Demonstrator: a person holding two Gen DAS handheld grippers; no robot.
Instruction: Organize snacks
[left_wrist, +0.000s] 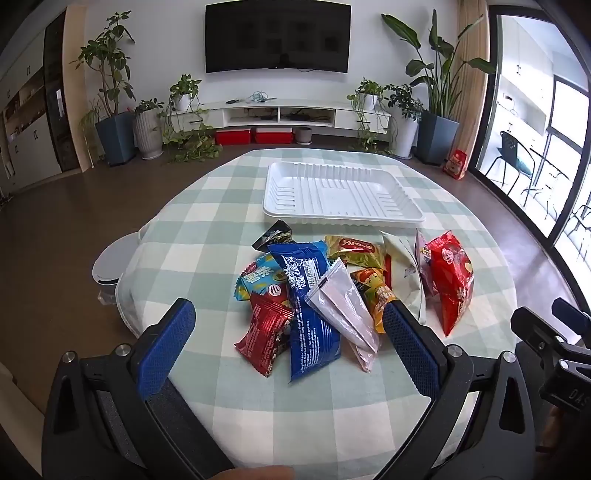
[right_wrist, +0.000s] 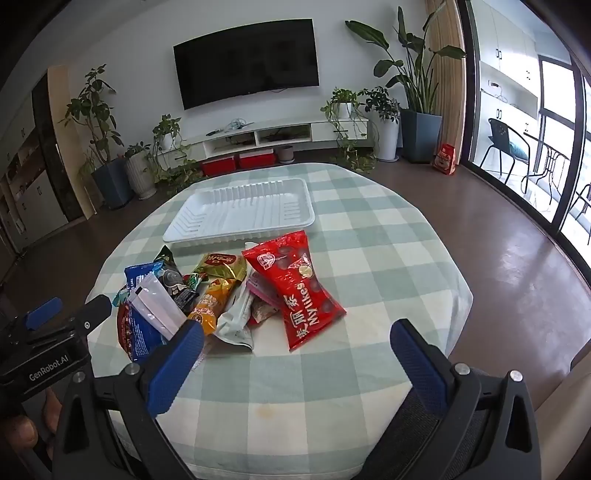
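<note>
A heap of snack packets lies on the checked tablecloth (left_wrist: 207, 236). It includes a blue packet (left_wrist: 310, 306), a dark red one (left_wrist: 266, 332), a white sachet (left_wrist: 347, 306), a gold one (left_wrist: 354, 251) and a big red Mylikes bag (left_wrist: 450, 277), also in the right wrist view (right_wrist: 299, 291). An empty white tray (left_wrist: 332, 192) sits behind the heap, also in the right wrist view (right_wrist: 240, 214). My left gripper (left_wrist: 288, 314) is open, hovering just in front of the heap. My right gripper (right_wrist: 295, 332) is open, near the Mylikes bag's near end.
The round table's edge drops off left (left_wrist: 147, 258) and right (right_wrist: 461, 295). A small white bin (left_wrist: 110, 266) stands on the floor left. Potted plants, a TV cabinet (left_wrist: 280, 114) and glass doors are behind.
</note>
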